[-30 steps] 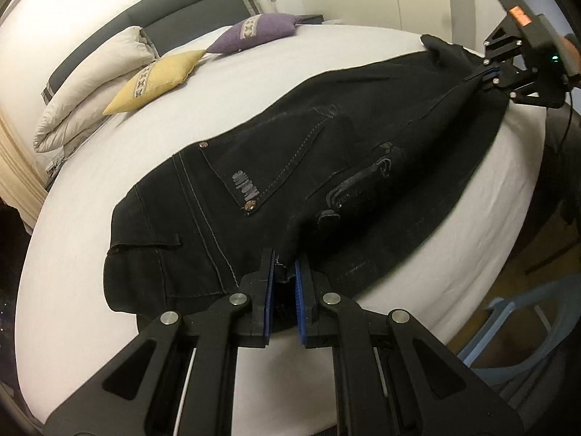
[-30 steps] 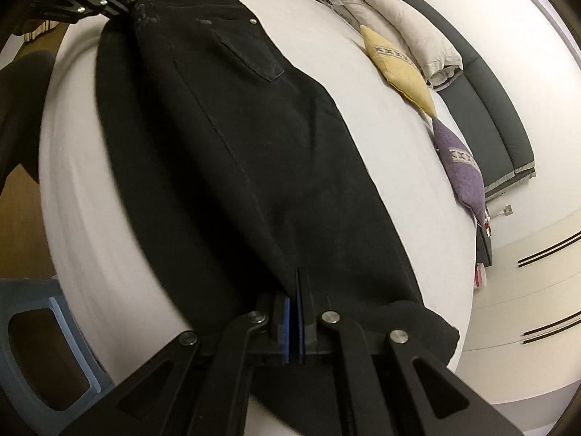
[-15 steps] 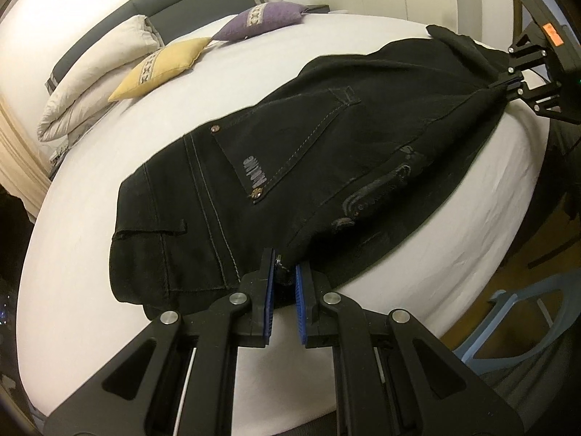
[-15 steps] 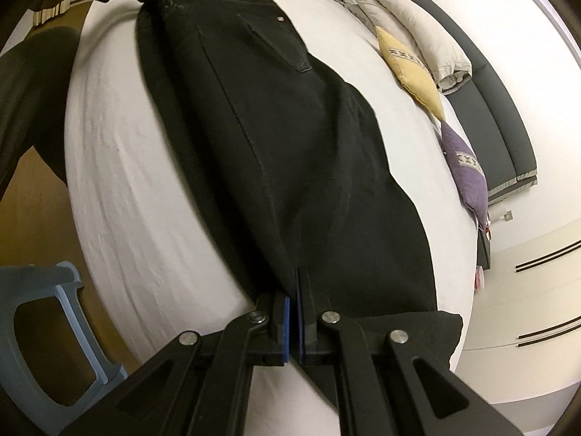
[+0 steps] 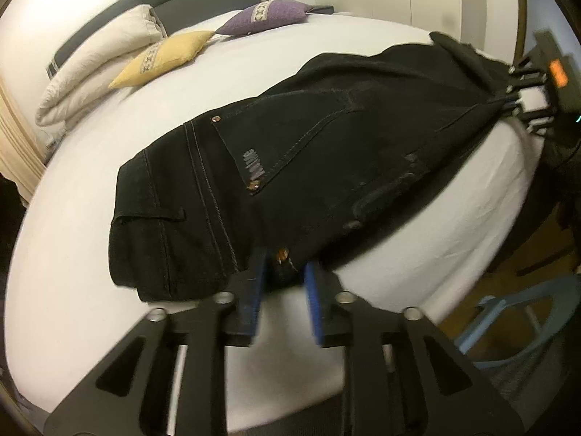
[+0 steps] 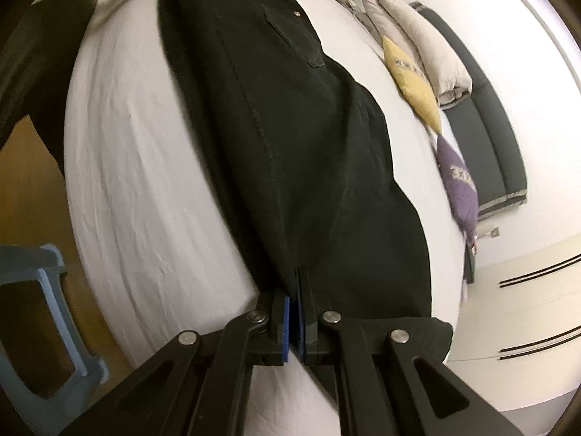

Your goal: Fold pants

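Black jeans (image 5: 308, 167) lie folded lengthwise on the white bed (image 5: 72, 272), back pocket up. My left gripper (image 5: 282, 272) is open at the waist end, its blue pads on either side of the waistband edge with a gap. My right gripper (image 6: 293, 290) is shut on the leg hem of the jeans (image 6: 290, 127) at the bed's near edge. It also shows at the far right of the left wrist view (image 5: 523, 98), holding the hem.
A yellow cushion (image 5: 163, 56), a purple cushion (image 5: 268, 16) and a folded beige duvet (image 5: 94, 72) lie by the grey headboard. A blue plastic stool (image 5: 515, 323) stands on the wooden floor beside the bed. White wardrobes stand behind.
My left gripper has opened and let go of the waistband. The jeans have settled flat along the bed edge. My right gripper stays shut on the hem.
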A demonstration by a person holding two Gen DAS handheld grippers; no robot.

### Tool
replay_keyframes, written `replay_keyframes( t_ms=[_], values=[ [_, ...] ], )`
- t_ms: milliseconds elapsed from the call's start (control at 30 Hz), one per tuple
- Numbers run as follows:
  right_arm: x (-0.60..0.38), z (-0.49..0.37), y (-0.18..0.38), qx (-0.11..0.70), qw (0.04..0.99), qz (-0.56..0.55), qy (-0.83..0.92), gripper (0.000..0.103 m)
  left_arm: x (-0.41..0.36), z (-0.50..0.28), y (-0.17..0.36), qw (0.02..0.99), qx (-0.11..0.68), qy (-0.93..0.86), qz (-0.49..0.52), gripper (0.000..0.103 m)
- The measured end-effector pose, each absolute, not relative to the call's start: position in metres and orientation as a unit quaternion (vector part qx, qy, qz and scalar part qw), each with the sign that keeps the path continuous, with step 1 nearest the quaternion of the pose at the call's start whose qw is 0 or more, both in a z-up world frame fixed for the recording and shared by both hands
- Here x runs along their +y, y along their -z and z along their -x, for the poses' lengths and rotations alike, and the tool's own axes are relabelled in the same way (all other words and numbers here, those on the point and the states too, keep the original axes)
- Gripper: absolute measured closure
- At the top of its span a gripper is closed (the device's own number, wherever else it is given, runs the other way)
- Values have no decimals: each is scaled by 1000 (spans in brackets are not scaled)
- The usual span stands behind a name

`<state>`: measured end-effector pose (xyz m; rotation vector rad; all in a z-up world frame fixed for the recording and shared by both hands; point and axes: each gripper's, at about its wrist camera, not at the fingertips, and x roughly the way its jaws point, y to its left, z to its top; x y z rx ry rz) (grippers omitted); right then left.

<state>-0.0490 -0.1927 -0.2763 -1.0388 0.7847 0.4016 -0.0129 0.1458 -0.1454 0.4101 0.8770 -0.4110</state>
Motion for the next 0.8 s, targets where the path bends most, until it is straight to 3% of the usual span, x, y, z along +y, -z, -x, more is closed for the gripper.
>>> replay_keyframes(
  t_ms=[33, 67, 333, 433, 467, 500, 533, 567, 800],
  values=[
    [-193, 49, 277, 364, 779, 477, -184, 99, 147, 16, 141, 863, 423, 204, -186, 51],
    [-193, 48, 276, 366, 782, 470, -182, 98, 150, 18, 136, 863, 424, 207, -181, 39],
    [-194, 53, 274, 358, 797, 459, -164, 96, 111, 5, 91, 881, 392, 236, -117, 38],
    [-199, 55, 267, 366, 805, 436, -168, 89, 78, -26, 96, 882, 399, 228, -105, 38],
    [-205, 55, 261, 375, 812, 413, -172, 80, 69, -37, 104, 876, 415, 226, -98, 38],
    [-211, 57, 255, 383, 819, 388, -178, 58, 59, -48, 116, 866, 436, 226, -93, 38],
    [-217, 57, 249, 390, 826, 364, -184, 48, 53, -55, 128, 859, 452, 224, -93, 38],
    [-229, 58, 239, 399, 838, 320, -190, 39, 47, -60, 141, 850, 468, 219, -97, 38],
    [-420, 5, 202, 452, 886, -81, -63, 38, 42, -62, 161, 853, 476, 197, -79, 38]
  ],
)
